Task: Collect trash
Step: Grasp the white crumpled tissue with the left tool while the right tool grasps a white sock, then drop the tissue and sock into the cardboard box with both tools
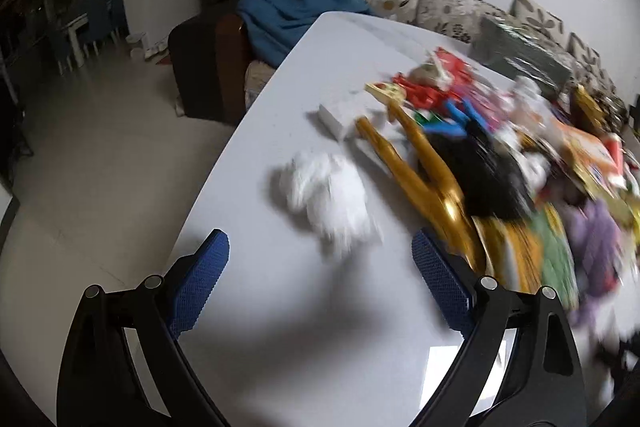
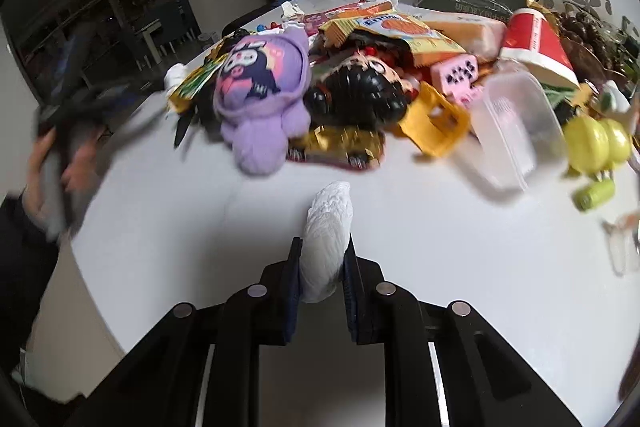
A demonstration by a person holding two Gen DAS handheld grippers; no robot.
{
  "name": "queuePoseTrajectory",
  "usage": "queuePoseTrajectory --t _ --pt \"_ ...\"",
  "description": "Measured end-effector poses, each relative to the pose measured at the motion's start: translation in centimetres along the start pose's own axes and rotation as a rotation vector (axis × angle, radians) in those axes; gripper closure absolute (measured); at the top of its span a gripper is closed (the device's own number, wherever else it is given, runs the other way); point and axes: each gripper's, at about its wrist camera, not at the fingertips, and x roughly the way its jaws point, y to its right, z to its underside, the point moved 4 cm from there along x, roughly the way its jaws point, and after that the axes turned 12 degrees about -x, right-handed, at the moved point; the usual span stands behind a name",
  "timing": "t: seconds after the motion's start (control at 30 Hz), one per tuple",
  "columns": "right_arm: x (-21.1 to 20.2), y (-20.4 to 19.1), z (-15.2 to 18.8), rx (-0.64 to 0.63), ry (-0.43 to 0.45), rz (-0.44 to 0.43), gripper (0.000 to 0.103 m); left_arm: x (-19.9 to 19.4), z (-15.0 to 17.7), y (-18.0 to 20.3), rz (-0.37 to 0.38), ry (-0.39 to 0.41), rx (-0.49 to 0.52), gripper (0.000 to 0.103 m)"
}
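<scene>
Crowding the far side of the white bench [image 2: 400,267], beyond the right gripper [image 2: 322,259], is a heap of clutter: a fuzzy purple plush toy [image 2: 260,99], a glossy black-haired doll [image 2: 356,91], a clear plastic tub [image 2: 516,127], orange snack wrappers [image 2: 400,31] and a red-and-white paper cup [image 2: 536,43]. The right gripper's fingers [image 2: 294,279] are squeezed tight on a crumpled white tissue wad [image 2: 328,239], which pokes out ahead of the tips. Over on the left, blurred, the left gripper [image 1: 320,259] has its blue textured fingers [image 1: 200,279] spread wide, holding nothing, with a second fluffy white tissue [image 1: 332,195] lying on the bench just ahead between them and gold balloon letters [image 1: 420,167] to its right.
</scene>
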Motion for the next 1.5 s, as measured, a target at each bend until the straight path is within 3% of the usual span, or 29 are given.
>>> queuePoseTrajectory --t 0.07,0.13,0.17,0.2,0.3,0.43,0.57,0.63,0.77,0.87,1.07,1.1,1.13,1.17,1.27,1.37,1.47,1.5 --pt "-0.3 0.1 0.6 0.004 0.004 -0.008 0.084 2.0 -0.8 0.2 -0.018 -0.029 -0.010 0.013" --pt "-0.5 0.5 0.8 0.014 0.008 -0.014 0.084 2.9 -0.9 0.1 -0.052 -0.053 -0.006 0.026" --pt "-0.6 0.5 0.9 0.017 0.009 -0.015 0.084 2.7 -0.8 0.3 -0.095 -0.023 0.045 0.043" --pt "-0.7 0.6 1.0 0.019 0.011 -0.015 0.084 2.5 -0.6 0.5 -0.072 -0.027 0.057 0.062" --pt "-0.3 0.6 0.6 0.022 0.016 -0.016 0.084 0.5 0.6 0.3 -0.055 -0.011 0.075 0.063" --pt "-2.0 -0.3 1.1 0.020 0.056 -0.023 0.084 -5.8 3.8 0.1 0.020 0.069 0.106 0.063" --pt "-4.4 -1.6 2.0 0.009 0.097 -0.030 0.084 -13.7 10.6 0.9 0.150 0.069 0.142 0.063" --pt "-6.0 -2.8 2.8 -0.005 0.117 -0.036 0.084 -16.3 14.5 1.7 0.182 0.058 0.173 0.063" --pt "-8.9 -5.9 5.2 -0.050 0.142 -0.058 0.084 -19.0 21.5 3.5 0.177 0.043 0.266 0.063" --pt "-9.8 -8.2 7.4 -0.090 0.120 -0.088 0.084 -18.6 25.6 4.7 0.208 -0.018 0.327 0.063" --pt "-6.8 -11.3 13.7 -0.116 -0.047 -0.173 0.079 -14.7 31.3 4.5 0.207 -0.218 0.394 0.058" --pt "-5.8 -11.5 14.5 -0.110 -0.084 -0.186 0.072 -13.7 31.8 4.3 0.199 -0.264 0.386 0.054" --pt "-4.5 -11.8 15.6 -0.104 -0.126 -0.189 0.053 -12.5 32.5 4.0 0.191 -0.316 0.370 0.047" --pt "-3.6 -11.8 16.2 -0.100 -0.146 -0.185 0.044 -11.7 32.9 3.9 0.191 -0.358 0.360 0.030" --pt "-1.7 -11.7 17.5 -0.084 -0.184 -0.183 0.043 -9.5 34.0 3.3 0.179 -0.468 0.314 0.028" --pt "-3.1 -10.9 16.6 -0.059 -0.120 -0.173 0.043 -9.1 33.9 2.9 0.165 -0.487 0.291 0.028" --pt "-7.3 -8.0 13.7 -0.049 0.042 -0.086 0.042 -10.8 32.1 3.5 0.185 -0.400 0.298 0.028" --pt "-8.7 -6.7 12.7 -0.042 0.090 -0.041 0.035 -11.8 31.2 3.9 0.204 -0.360 0.303 0.028"
